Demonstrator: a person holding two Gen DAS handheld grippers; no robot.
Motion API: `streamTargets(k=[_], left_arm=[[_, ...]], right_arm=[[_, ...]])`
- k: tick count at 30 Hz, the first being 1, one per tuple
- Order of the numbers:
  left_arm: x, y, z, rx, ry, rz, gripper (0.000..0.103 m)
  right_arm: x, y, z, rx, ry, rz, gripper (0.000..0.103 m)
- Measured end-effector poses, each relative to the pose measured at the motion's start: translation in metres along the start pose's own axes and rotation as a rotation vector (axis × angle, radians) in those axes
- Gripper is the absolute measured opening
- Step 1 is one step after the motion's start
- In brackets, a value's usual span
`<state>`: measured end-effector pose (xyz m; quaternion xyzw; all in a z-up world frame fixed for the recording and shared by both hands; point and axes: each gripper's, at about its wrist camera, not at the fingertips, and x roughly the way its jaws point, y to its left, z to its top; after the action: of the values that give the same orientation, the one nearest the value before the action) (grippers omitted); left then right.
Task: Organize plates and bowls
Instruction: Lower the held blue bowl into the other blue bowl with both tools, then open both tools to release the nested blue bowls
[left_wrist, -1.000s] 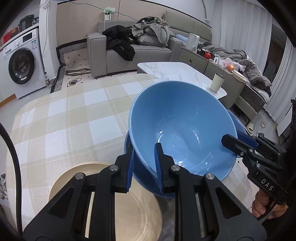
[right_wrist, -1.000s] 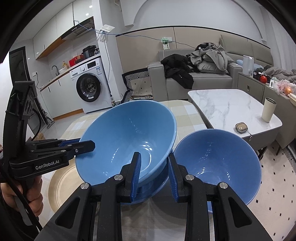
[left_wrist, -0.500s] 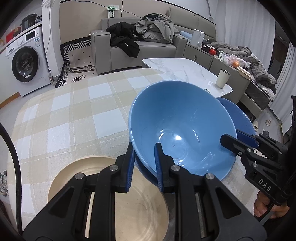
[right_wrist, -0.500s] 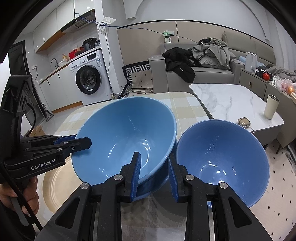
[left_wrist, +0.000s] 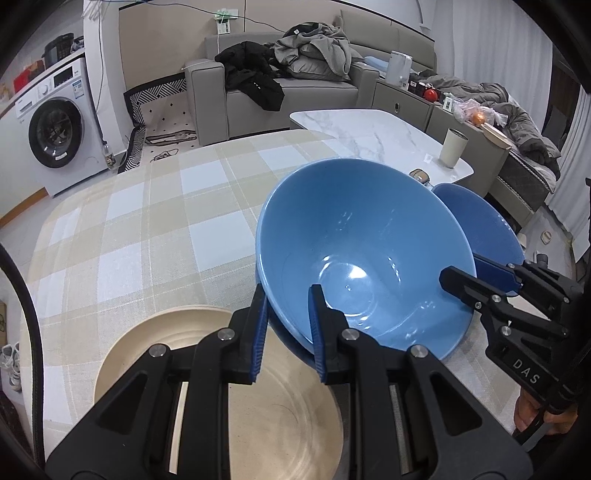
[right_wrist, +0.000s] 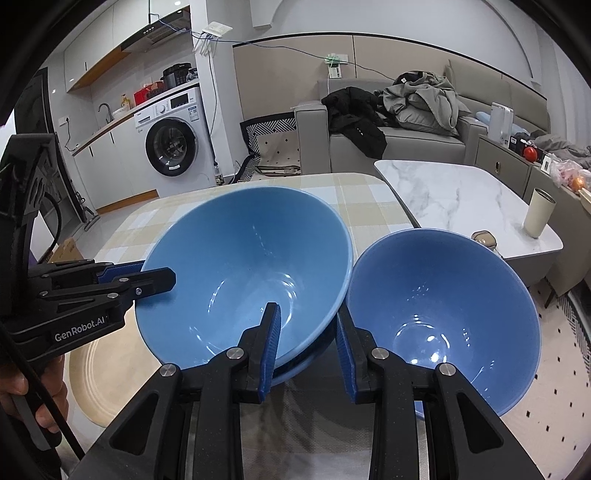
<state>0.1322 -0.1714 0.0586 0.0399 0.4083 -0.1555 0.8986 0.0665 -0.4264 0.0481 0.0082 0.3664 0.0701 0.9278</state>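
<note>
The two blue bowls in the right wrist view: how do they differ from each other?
The large bowl is a lighter blue and wider; the small bowl is darker and narrower. The large bowl is tilted and gripped at its rim by the left gripper and right gripper; the small bowl stands upright with no gripper on it. Both are glossy, empty and deep.
</note>
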Motion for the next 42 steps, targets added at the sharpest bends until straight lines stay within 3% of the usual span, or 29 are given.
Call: streamTargets(k=[23, 29, 30, 32, 34, 36, 38, 39, 42], left_arm=[[0.016, 0.009, -0.01, 0.005, 0.032, 0.032, 0.019], [0.012, 0.011, -0.008, -0.027, 0.048, 0.001, 0.019], [0.011, 0.013, -0.008, -0.042, 0.052, -0.013, 0.023], [0.008, 0.016, -0.008, -0.078, 0.058, -0.059, 0.033], [0.004, 0.017, -0.009, -0.105, 0.061, -0.075, 0.055], [-0.001, 0.013, -0.01, -0.109, 0.05, -0.068, 0.058], [-0.008, 0.007, -0.01, -0.106, 0.042, -0.064, 0.071], [-0.011, 0.003, -0.011, -0.106, 0.035, -0.062, 0.083], [-0.019, -0.012, -0.01, -0.096, 0.02, -0.075, 0.09]], right_arm=[[0.002, 0.0, -0.004, -0.017, -0.005, -0.015, 0.031], [-0.001, -0.006, -0.003, -0.001, 0.002, 0.022, 0.034], [-0.003, -0.008, -0.002, 0.006, -0.003, 0.032, 0.034], [-0.008, -0.012, 0.0, 0.019, -0.017, 0.039, 0.045], [-0.016, -0.016, 0.001, 0.036, -0.041, 0.057, 0.054], [-0.026, -0.023, 0.004, 0.057, -0.065, 0.07, 0.064], [-0.037, -0.029, 0.005, 0.072, -0.089, 0.07, 0.087], [-0.044, -0.033, 0.007, 0.079, -0.104, 0.065, 0.09], [-0.059, -0.042, 0.01, 0.094, -0.133, 0.05, 0.1]])
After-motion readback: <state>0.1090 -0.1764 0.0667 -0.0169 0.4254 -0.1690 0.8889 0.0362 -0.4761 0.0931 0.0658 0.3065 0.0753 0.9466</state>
